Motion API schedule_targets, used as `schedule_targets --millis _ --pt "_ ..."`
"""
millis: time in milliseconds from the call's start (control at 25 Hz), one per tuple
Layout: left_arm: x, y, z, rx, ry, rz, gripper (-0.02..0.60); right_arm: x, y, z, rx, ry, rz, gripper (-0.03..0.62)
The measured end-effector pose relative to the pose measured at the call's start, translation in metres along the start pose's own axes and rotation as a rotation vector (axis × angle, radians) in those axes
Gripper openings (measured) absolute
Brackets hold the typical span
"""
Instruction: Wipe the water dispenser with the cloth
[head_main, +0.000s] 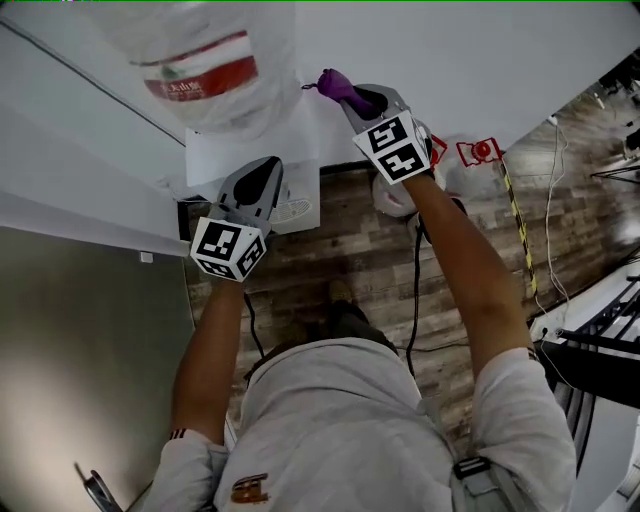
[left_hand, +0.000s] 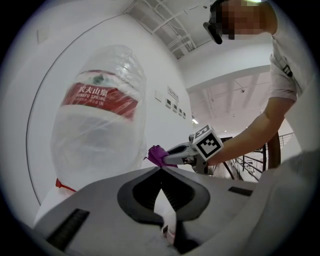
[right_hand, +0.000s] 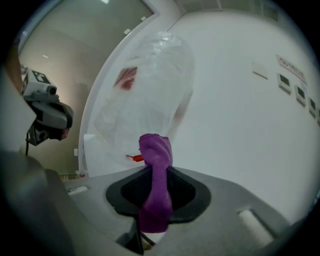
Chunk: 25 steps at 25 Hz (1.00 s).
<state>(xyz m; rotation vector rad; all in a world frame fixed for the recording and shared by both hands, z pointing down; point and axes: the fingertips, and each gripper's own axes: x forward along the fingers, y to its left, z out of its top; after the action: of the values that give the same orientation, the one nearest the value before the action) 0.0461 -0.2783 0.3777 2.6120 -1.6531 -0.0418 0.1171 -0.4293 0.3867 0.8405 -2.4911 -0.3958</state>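
The right gripper (right_hand: 156, 176) is clamped on the purple cloth (right_hand: 155, 147), limp and light so probably best pinched bunched, near the water dispenser (head_main: 250, 140) and its bagged bottle (left_hand: 97, 125); the left gripper (left_hand: 161, 169) is closed, empty.

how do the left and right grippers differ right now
The grey right gripper is clamped on a bunched purple cloth; the grey left gripper holds nothing. In the head view the right gripper reaches further ahead than the left gripper. Both are shut.
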Motion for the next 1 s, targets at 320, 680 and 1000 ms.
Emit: schedule_targets --millis 320,680,1000 --pt "-0.039 -0.025 0.036 0.039 -0.065 -0.100 -0.002 -0.090 0.063 0.052 0.260 -0.183 -0.038 0.091" --pt "-0.091 -0.045 0.083 0.033 -0.158 -0.135 -0.002 -0.162 0.128 0.118 0.482 -0.453 0.023 0.091" --pt "-0.109 -0.047 0.102 0.027 -0.172 -0.103 -0.002 -0.181 0.154 0.140 0.520 -0.569 0.120 0.091"
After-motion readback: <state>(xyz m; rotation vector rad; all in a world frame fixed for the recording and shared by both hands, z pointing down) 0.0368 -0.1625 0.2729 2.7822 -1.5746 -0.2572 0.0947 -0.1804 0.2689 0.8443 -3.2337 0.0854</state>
